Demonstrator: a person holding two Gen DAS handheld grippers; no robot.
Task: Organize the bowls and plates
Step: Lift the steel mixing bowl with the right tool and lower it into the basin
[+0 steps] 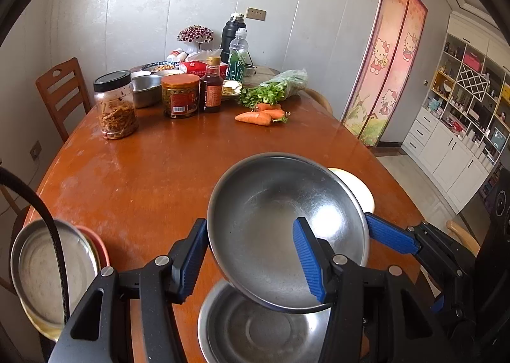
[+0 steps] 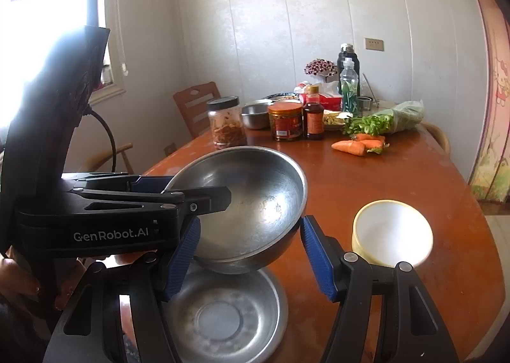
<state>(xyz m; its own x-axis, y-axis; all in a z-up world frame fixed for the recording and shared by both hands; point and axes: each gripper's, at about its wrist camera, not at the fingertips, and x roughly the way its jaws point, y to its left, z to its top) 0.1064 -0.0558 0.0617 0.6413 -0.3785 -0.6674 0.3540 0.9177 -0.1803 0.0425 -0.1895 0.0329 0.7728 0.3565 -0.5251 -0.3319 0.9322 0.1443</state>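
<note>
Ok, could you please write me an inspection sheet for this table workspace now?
Surface: wooden table, finish worn in patches.
Job's things: steel bowl lifted and tilted above a second steel bowl; white bowl to its right; plate stack at the left edge.
Clutter: jars, sauce bottle, carrots, bagged greens at the far end.
Grippers: left tongs shut on the steel bowl's wall; right tongs straddle its underside, grip unclear.
Cables: black cable crosses the plate stack in the left view.
Surroundings: wooden chair, shelving unit, printed curtain.
</note>
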